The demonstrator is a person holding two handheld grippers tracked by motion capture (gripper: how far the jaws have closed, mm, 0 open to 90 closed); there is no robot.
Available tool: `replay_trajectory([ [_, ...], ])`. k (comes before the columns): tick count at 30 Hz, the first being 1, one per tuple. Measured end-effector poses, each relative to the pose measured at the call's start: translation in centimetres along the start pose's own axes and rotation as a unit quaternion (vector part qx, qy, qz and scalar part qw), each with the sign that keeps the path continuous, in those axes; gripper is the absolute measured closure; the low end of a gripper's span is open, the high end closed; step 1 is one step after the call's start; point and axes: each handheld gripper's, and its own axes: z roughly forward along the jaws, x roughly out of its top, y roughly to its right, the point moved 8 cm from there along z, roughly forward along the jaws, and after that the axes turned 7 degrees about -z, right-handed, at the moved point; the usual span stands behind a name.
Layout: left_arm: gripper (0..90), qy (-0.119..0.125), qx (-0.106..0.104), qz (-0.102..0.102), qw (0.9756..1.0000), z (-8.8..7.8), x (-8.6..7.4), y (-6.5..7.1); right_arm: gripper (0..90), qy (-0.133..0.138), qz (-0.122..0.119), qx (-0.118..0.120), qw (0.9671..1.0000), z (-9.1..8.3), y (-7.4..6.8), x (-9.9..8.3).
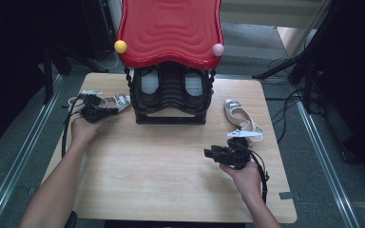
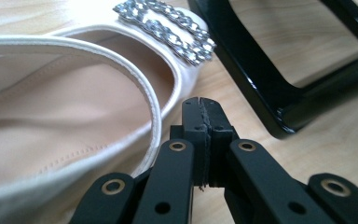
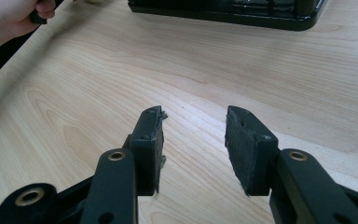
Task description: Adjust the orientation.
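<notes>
The left shoe (image 1: 105, 100) lies on the table (image 1: 171, 166) at its left side, just beside the black rack (image 1: 171, 97), with its silver buckle (image 2: 168, 25) toward the rack's foot. The left gripper (image 2: 204, 112) is right at the rim of this shoe, jaws pressed together with nothing between them, so it grasps nothing at the moment. The right gripper (image 3: 193, 140) hovers over bare wood in the middle right of the table, its jaws apart and empty. A second shoe (image 1: 241, 119) rests well apart on the right side, near the right hand. It seems the step in hand is to take the left shoe, probably for the rack. To do it well, I think the person must first open the left jaws, then slide one pad inside the shoe and one outside, over the side rim, not on the buckle, which can slip or scratch. The grip should be firm but gentle, since the soft upper may fold. I can read no brand, label or writing on the shoes, rack or red top (image 1: 170, 28).
</notes>
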Motion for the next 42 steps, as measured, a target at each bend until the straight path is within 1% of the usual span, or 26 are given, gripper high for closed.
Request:
replay_trajectory([
  [2,90.0,0.003,-0.006,-0.004,1.0000,0.3,0.1,0.0,57.9,0.001,0.001,-0.001,1.0000,-0.1,0.0,-0.1],
  [4,90.0,0.010,-0.007,-0.005,0.9999,0.5,0.2,-0.1,57.9,0.002,0.002,-0.003,1.0000,-0.2,0.1,-0.1],
  [8,90.0,0.005,0.006,-0.008,0.9999,0.9,0.7,0.1,57.7,0.003,0.006,-0.008,0.9999,-0.4,0.3,-0.4],
  [11,90.0,0.009,0.011,-0.016,0.9998,1.3,1.0,0.2,57.7,0.004,0.007,-0.010,0.9999,-0.5,0.3,-0.5],
  [12,90.0,0.007,0.011,-0.021,0.9997,1.4,1.2,0.2,57.7,0.005,0.007,-0.010,0.9999,-0.5,0.3,-0.6],
  [14,90.0,0.011,0.017,-0.020,0.9996,1.6,1.3,0.1,57.6,0.005,0.008,-0.011,0.9999,-0.5,0.3,-0.7],
  [17,90.0,0.013,0.013,-0.026,0.9995,1.6,1.4,0.1,57.7,0.006,0.008,-0.012,0.9999,-0.6,0.4,-0.7],
  [18,89.6,0.008,0.009,-0.021,0.9997,1.5,1.3,0.2,57.8,0.007,0.007,-0.012,0.9999,-0.6,0.4,-0.7],
  [20,82.8,0.006,-0.004,-0.011,0.9999,1.3,1.3,0.7,57.8,0.007,0.006,-0.011,0.9999,-0.7,0.4,-0.7],
  [21,78.7,0.003,-0.011,-0.009,0.9999,1.1,1.3,1.0,57.8,0.007,0.005,-0.012,0.9999,-0.7,0.4,-0.7],
  [23,73.4,0.008,-0.024,-0.012,0.9996,0.7,1.4,1.4,57.8,0.008,0.006,-0.013,0.9999,-0.8,0.5,-0.6],
  [24,71.1,0.009,-0.028,-0.014,0.9995,0.4,1.5,1.6,57.7,0.008,0.006,-0.014,0.9999,-0.8,0.6,-0.6],
  [25,66.7,0.011,-0.030,-0.016,0.9994,0.2,1.6,1.7,57.7,0.009,0.006,-0.013,0.9999,-0.8,0.6,-0.5],
  [26,64.9,0.012,-0.036,-0.019,0.9991,0.0,1.6,1.8,57.6,0.009,0.006,-0.013,0.9998,-0.9,0.6,-0.5],
  [27,63.6,0.016,-0.041,-0.017,0.9989,-0.2,1.6,2.0,57.5,0.010,0.005,-0.013,0.9998,-0.9,0.6,-0.5],
  [28,61.0,0.019,-0.041,-0.013,0.9989,-0.4,1.6,2.0,57.4,0.010,0.005,-0.013,0.9999,-0.9,0.6,-0.5],
  [30,55.7,0.011,-0.050,-0.011,0.9986,-0.7,1.5,2.4,57.0,0.009,0.004,-0.014,0.9999,-1.0,0.6,-0.5],
  [31,51.9,0.009,-0.047,-0.009,0.9988,-0.8,1.5,2.5,56.7,0.009,0.004,-0.013,0.9999,-1.0,0.7,-0.5],
  [33,45.7,0.011,-0.051,0.001,0.9986,-1.1,1.5,2.8,56.6,0.006,0.001,-0.017,0.9998,-0.9,0.7,-0.5],
  [34,42.9,0.012,-0.053,0.001,0.9985,-1.2,1.5,2.9,56.6,0.004,0.000,-0.017,0.9998,-0.9,0.8,-0.6],
  [37,39.8,0.011,-0.071,-0.004,0.9974,-1.8,1.4,3.3,56.6,0.005,-0.002,-0.018,0.9998,-0.9,0.7,-0.5],
  [38,38.7,0.009,-0.074,-0.002,0.9972,-2.0,1.3,3.4,56.4,0.005,-0.003,-0.017,0.9998,-0.9,0.7,-0.5],
  [42,36.6,0.006,-0.073,0.005,0.9973,-2.6,1.1,3.7,56.1,0.004,-0.004,-0.016,0.9999,-0.8,0.6,-0.5],
])
